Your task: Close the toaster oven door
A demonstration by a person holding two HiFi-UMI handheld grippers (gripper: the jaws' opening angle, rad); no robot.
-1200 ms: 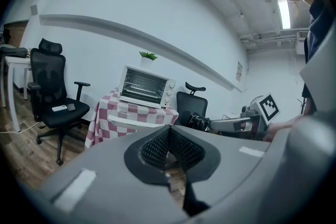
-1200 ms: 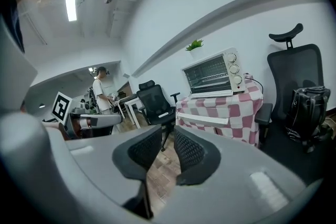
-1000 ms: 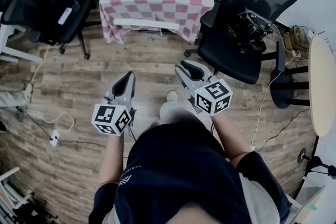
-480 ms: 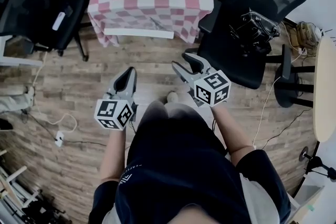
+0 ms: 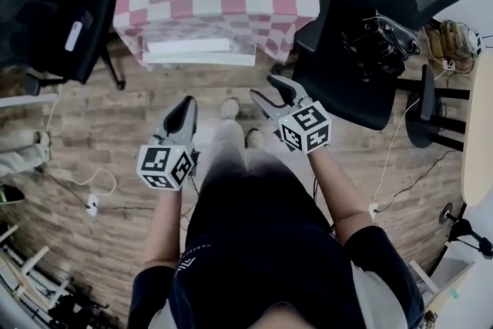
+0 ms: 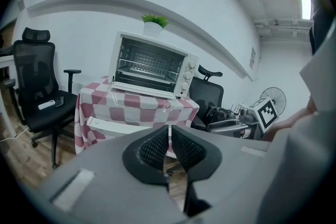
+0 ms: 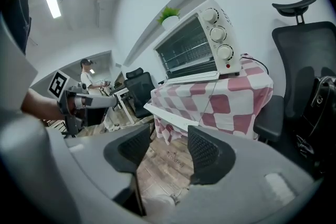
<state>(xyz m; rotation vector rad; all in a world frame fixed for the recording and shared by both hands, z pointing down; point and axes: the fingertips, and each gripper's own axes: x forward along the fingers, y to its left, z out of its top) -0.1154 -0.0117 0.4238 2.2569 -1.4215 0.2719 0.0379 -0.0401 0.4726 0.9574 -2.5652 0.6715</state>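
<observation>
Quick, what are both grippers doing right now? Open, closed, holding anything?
Left gripper: closed, nothing between the jaws.
Right gripper: jaws opening, wide apart, nothing between them.

Head view: red-and-white checkered cloth [image 5: 231, 8] drapes a table at 12 o'clock. A black office chair [image 5: 46, 27] at 10 o'clock has a small white object [image 5: 73, 35] on its seat. A second black office chair [image 5: 385, 4] at 2 o'clock carries a black device [image 5: 377, 42]. A pale round tabletop [image 5: 474, 135] lies at 3 o'clock. A white cable [image 5: 77, 189] crosses the wood-plank floor [image 5: 100, 119] at 8 o'clock. Left gripper view: green potted plant [image 6: 154, 22] at 12 o'clock, fan [image 6: 277, 96] at 3 o'clock.
</observation>
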